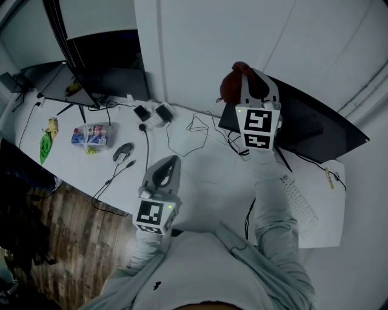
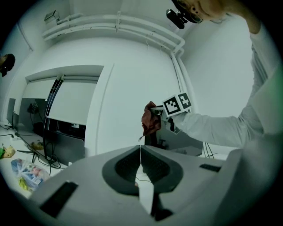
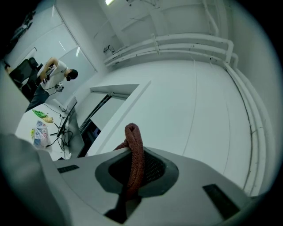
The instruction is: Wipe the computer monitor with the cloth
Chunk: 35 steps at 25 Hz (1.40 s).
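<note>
Your light is dim, cool, even.
Gripper views bow and blacken at corners; a ceiling lamp (image 3: 108, 2) glares above your right gripper (image 3: 131, 149); the wooden floor (image 1: 73, 236) lies shadowed.

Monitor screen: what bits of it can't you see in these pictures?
- Head view: the black flat computer monitor is partly behind the right gripper; whether the rust-red towelling cloth touches it is unclear.
- Left gripper view: only a dim piece shows below the cloth and gripper.
</note>
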Each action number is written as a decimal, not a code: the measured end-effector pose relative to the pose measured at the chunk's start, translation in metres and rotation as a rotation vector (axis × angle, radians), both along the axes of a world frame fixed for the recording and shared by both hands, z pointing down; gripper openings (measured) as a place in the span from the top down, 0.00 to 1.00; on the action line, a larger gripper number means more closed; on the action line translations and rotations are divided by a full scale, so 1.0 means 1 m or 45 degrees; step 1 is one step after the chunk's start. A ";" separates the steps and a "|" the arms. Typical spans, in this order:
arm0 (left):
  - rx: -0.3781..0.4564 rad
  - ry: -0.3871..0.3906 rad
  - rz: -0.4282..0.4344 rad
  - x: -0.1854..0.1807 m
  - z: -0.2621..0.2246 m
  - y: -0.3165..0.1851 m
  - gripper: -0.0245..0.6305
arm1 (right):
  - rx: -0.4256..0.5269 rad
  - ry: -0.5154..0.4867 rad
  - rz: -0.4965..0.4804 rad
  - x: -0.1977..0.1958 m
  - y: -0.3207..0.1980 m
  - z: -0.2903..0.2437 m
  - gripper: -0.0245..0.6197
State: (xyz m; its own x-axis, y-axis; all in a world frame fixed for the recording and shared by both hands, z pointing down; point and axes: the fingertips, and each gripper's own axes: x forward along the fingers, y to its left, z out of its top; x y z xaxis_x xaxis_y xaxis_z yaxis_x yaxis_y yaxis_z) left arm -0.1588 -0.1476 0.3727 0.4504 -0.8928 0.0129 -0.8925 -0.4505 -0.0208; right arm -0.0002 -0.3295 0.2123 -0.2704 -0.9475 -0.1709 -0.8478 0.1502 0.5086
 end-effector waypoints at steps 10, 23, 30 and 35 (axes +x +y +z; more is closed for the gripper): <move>0.027 0.000 0.031 0.017 -0.003 0.001 0.93 | 0.010 -0.093 -0.052 0.025 0.055 0.014 0.91; -0.029 -0.009 0.158 0.059 0.016 0.001 0.93 | -0.152 -0.295 -0.080 0.084 0.154 0.097 0.91; -0.094 -0.014 0.235 0.084 0.037 0.009 0.93 | -0.297 -0.361 -0.053 0.103 0.189 0.157 0.91; -0.128 -0.029 0.271 0.094 0.053 0.016 0.93 | -0.367 -0.387 -0.005 0.114 0.210 0.193 0.91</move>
